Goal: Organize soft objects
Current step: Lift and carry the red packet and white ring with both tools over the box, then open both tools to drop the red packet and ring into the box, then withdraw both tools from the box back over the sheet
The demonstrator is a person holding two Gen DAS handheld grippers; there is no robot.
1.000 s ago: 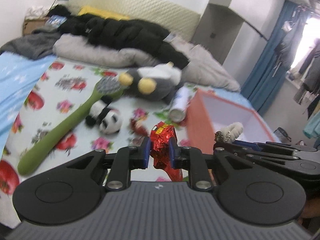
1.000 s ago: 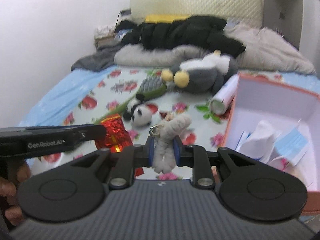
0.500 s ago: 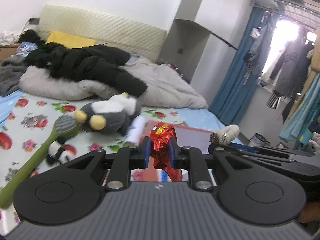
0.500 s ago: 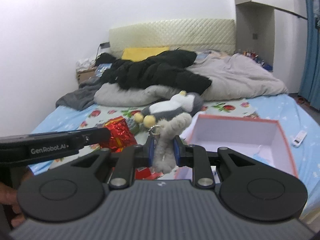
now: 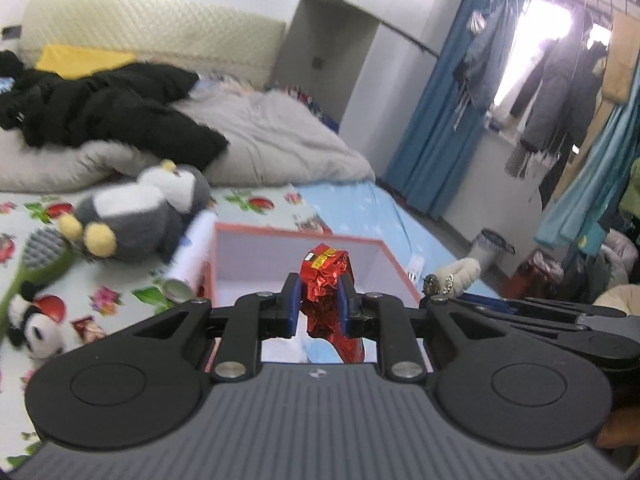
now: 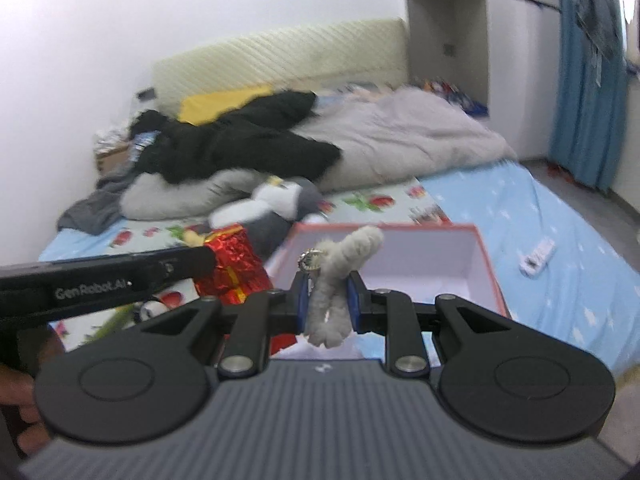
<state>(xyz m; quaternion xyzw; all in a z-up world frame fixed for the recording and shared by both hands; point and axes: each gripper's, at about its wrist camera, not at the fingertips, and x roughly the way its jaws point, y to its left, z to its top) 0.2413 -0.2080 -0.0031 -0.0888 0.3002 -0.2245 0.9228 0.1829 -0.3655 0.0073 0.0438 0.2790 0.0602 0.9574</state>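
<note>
**Two loaded grippers crowding one box**

My left fingers (image 5: 290, 305) are pinching a crinkled red foil packet (image 5: 326, 280), and it is sticking up above the pads with a long tail hanging below them. The left gripper (image 5: 318, 306) is hovering over the near edge of the red-rimmed box (image 5: 280, 233), which lies straight ahead of the fingertips. On the other side, the right gripper (image 6: 328, 306) is squeezing a small white fuzzy plush keychain (image 6: 340, 276), its metal ring poking out just above the left pad; the same box (image 6: 486, 264) is sitting directly beyond those fingers too.

What I am worrying about:

- The two grippers are working nearly side by side, so I am risking a knock between them that could jar either grip.
- The foil is slippery and held only across its middle; I judge it could slide out early and land on the bedsheet (image 5: 120, 296) short of the box.
- The plush is being gripped off-centre, so it may snag on a pad when I let go.

Further left of my fingers, the grey penguin plush (image 5: 140, 220) and small panda (image 5: 34, 330) are waiting on the sheet.
</note>
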